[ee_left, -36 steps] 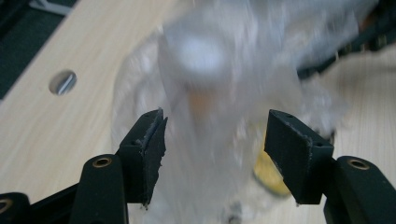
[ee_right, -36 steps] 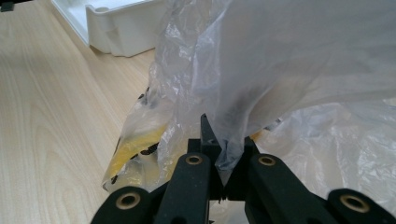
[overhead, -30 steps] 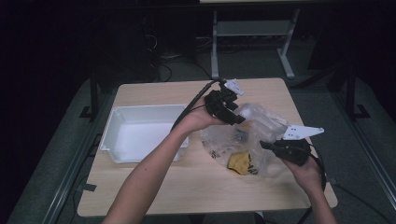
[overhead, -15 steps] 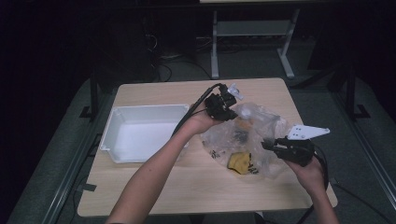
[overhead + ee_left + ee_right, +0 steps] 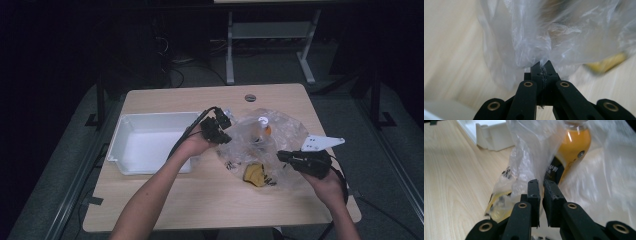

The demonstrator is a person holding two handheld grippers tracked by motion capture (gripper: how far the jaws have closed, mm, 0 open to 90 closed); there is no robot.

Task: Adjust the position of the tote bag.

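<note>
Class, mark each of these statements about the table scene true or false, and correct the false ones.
1. The left gripper pinches the clear plastic bag. True.
2. The white tray holds a bottle. False: it is empty; the orange bottle is inside the bag.
3. The tray lies to the left of the bag in the high view. True.
4. The right gripper grips the tray. False: its jaws are at the bag's film.
</note>
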